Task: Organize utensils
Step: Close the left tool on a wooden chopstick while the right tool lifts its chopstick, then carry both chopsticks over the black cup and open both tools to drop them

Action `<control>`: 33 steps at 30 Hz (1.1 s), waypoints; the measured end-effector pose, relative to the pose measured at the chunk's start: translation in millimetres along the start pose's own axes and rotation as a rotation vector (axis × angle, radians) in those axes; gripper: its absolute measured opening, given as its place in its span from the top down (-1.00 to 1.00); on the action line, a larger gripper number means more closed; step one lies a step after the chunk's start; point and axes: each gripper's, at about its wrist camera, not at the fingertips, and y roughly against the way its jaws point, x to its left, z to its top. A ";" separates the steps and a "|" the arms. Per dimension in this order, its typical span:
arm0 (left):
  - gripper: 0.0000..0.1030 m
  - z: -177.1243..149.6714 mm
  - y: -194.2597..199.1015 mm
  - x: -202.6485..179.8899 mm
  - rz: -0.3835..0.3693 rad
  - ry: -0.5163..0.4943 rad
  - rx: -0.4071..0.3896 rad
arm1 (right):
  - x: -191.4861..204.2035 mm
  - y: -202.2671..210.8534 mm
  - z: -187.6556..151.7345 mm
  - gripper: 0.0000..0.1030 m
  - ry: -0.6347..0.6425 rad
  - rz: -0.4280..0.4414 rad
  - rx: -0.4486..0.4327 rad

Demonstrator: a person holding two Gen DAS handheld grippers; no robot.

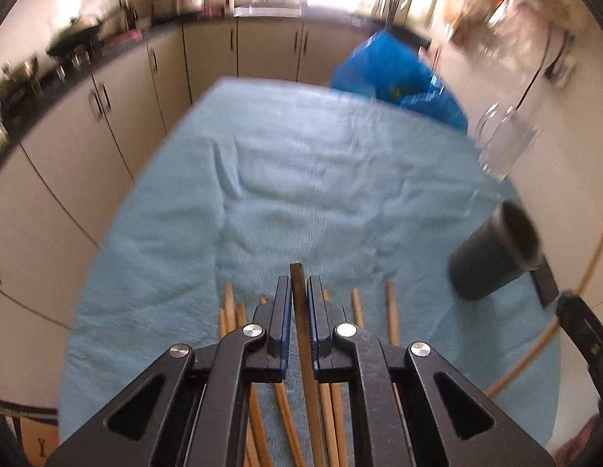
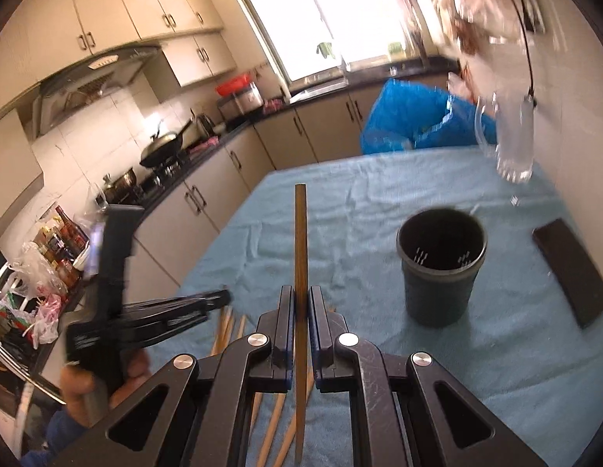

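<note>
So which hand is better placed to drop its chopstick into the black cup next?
Right. Its tool holds a chopstick with the open cup close ahead; the left tool sees the cup far off to its side.

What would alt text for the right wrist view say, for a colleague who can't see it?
The right claw is shut on one dark chopstick that sticks up past its tips, above loose chopsticks on a blue cloth. A black utensil cup stands upright to the right, and the left claw shows at left.
</note>
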 end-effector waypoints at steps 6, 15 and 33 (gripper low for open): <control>0.86 -3.3 55.1 -6.0 0.009 -0.012 -0.146 | 11.8 23.5 2.8 0.85 0.050 -0.018 -0.095; 0.86 -2.3 90.9 -8.2 0.000 -0.017 -0.223 | 13.8 34.0 2.1 0.85 0.056 -0.022 -0.122; 0.87 -0.8 108.6 -13.6 -0.018 -0.028 -0.244 | 9.4 50.1 6.0 0.85 0.053 -0.020 -0.153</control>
